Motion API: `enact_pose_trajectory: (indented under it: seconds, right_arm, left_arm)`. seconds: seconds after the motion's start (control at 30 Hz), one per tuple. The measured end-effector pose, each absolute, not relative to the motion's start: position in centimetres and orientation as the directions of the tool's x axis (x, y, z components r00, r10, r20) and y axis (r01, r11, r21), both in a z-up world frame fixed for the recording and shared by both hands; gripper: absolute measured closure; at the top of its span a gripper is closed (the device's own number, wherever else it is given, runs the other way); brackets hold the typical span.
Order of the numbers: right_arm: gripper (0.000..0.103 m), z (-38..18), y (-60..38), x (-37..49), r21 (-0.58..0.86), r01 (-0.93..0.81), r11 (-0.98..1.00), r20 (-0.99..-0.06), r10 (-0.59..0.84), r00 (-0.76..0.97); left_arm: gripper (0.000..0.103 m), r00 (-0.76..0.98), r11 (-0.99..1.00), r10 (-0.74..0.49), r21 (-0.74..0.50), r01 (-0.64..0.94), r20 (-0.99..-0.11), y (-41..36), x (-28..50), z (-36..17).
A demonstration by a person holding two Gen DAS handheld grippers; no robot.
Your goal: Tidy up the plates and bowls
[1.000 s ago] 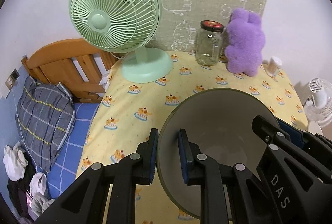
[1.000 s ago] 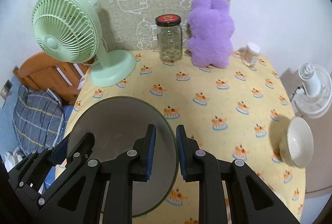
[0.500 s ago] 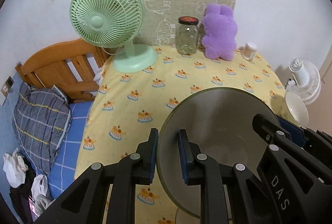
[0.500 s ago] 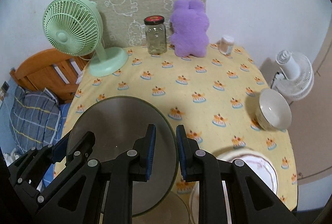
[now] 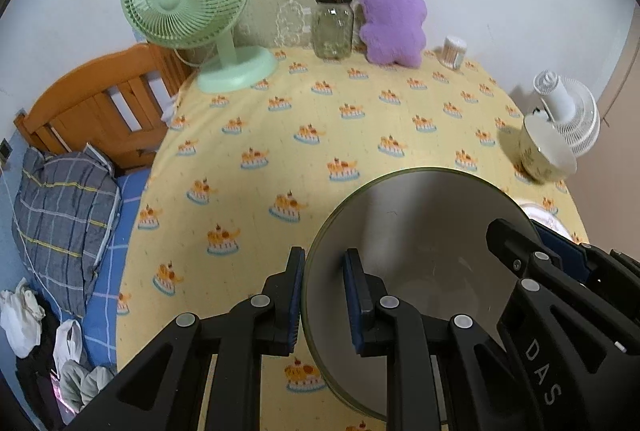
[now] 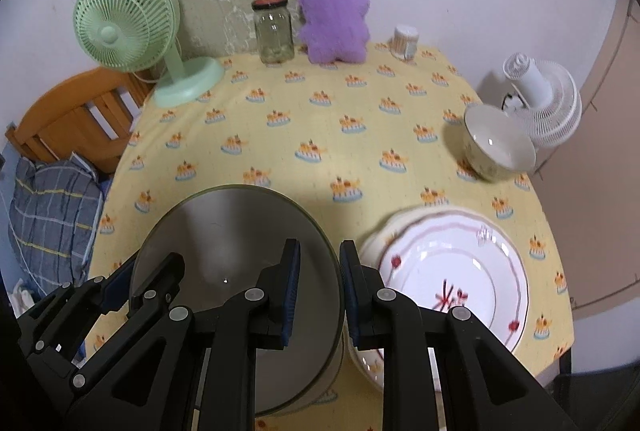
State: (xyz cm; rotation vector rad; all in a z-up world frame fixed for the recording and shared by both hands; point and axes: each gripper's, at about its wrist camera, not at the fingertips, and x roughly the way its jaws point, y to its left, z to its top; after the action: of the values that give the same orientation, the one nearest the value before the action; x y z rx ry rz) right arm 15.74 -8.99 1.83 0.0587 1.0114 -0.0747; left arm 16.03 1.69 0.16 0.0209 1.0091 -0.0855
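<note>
Two grippers carry a grey bowl above a cake-print tablecloth.

The left gripper (image 5: pixel 324 295) and right gripper (image 6: pixel 319 289), jaws narrowed, pinch opposite rims of the smooth round grey bowl (image 6: pixel 240 255), held over the yellow tablecloth (image 6: pixel 320 135). Just to its right lies a glossy white scalloped plate (image 6: pixel 452 271) with red trim; beyond it stands an empty cream bowl (image 6: pixel 498 147). At the wall: a ribbed green fan (image 6: pixel 128 27), a glass jar (image 6: pixel 274 31), contents unclear, and a fuzzy purple plush (image 6: pixel 334 15).
</note>
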Motion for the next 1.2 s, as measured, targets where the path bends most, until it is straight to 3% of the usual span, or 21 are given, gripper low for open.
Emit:
enact_pose_trajectory:
  seconds: [1.2]
  right_arm:
    - [0.079, -4.0, -8.9, 15.0, -0.006, 0.093, 0.996, -0.911, -0.043, 0.41]
  left_arm:
    - [0.086, 0.416, 0.996, -0.05, -0.014, 0.09, -0.908, 1.3, 15.3, -5.0]
